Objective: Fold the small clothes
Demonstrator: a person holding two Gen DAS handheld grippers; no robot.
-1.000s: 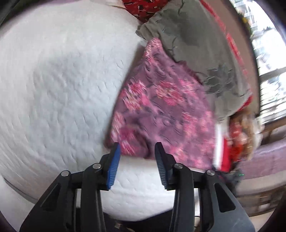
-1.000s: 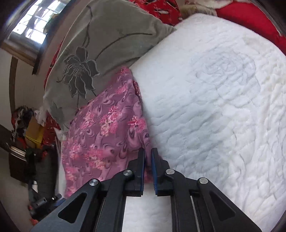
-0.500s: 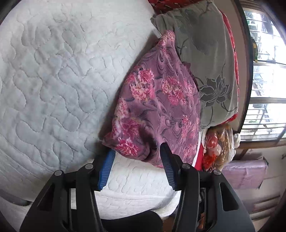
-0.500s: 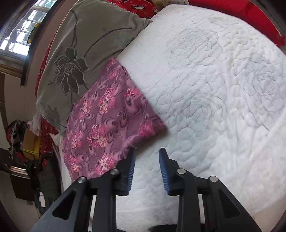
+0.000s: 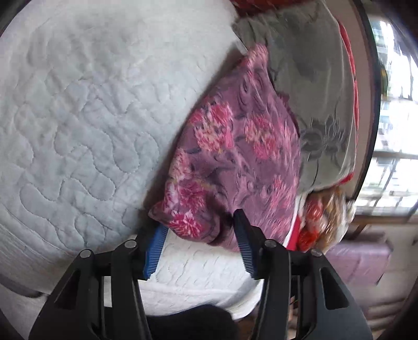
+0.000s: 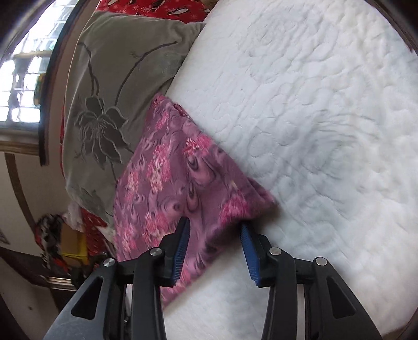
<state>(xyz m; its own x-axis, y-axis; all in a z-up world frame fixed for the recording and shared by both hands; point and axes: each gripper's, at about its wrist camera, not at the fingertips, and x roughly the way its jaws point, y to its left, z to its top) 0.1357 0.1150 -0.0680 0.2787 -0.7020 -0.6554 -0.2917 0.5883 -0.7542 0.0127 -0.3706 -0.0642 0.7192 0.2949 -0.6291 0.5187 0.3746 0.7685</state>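
A folded purple garment with pink flowers (image 5: 235, 146) lies on the white quilted bed (image 5: 78, 104), against a grey pillow. In the left wrist view my left gripper (image 5: 199, 225) straddles the garment's near corner. Its blue pads stand either side of the fold and its jaws are closing, with no clear pinch. In the right wrist view the same garment (image 6: 167, 183) rests on the quilt (image 6: 313, 104). My right gripper (image 6: 214, 225) straddles its near edge by the corner. Its jaws are opening, with cloth between the pads and a gap at each side.
A grey pillow with a dark flower print (image 6: 109, 91) (image 5: 313, 91) borders the garment. Red patterned bedding (image 6: 146, 7) lies beyond it. Past the bed's edge are colourful clutter (image 6: 60, 235), a purple box (image 5: 358, 261) and a bright window (image 5: 392, 130).
My right gripper went from shut to open and now straddles the garment's near edge. My left gripper sank to the garment's corner and its jaws narrowed a little.
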